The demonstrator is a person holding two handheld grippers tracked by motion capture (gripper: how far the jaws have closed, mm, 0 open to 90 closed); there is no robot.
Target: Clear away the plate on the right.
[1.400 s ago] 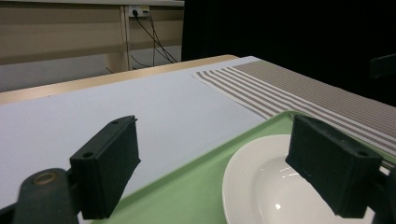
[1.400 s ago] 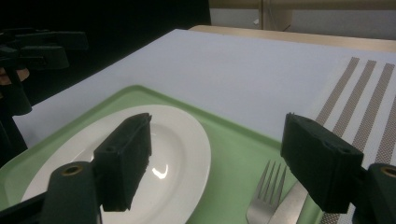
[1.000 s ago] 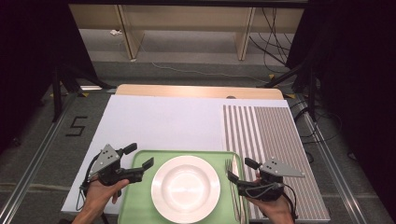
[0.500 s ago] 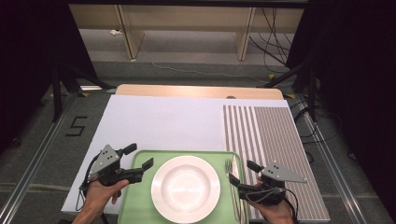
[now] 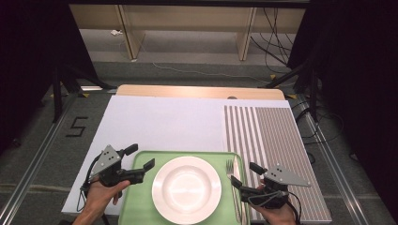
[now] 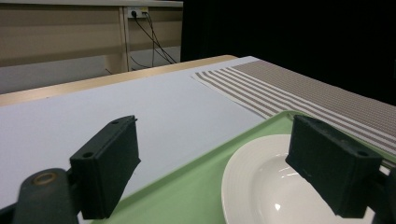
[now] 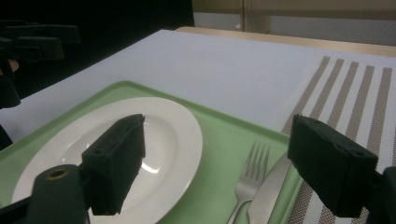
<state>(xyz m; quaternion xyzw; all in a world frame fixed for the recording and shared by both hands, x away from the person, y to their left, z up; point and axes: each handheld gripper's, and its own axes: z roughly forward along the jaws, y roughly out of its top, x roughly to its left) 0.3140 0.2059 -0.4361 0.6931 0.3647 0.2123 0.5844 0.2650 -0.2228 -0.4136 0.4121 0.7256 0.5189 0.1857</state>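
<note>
the right gripper (image 5: 245, 176) hangs with its jaws spread wide and nothing between them, over the right edge of the green tray (image 5: 141, 206). just below it a fork (image 7: 247, 179) and a knife (image 7: 268, 189) lie side by side on the tray, right of the white plate (image 5: 186, 189). the left gripper (image 5: 140, 157), jaws also apart and empty, sits at the tray's left corner, near the plate's rim. the tray rests on a white sheet (image 5: 159, 124), with a striped mat (image 5: 272, 136) to its right.

High view overhead facing forward, gripper views low, close, sharing white plate (image 5: 186, 189)
</note>
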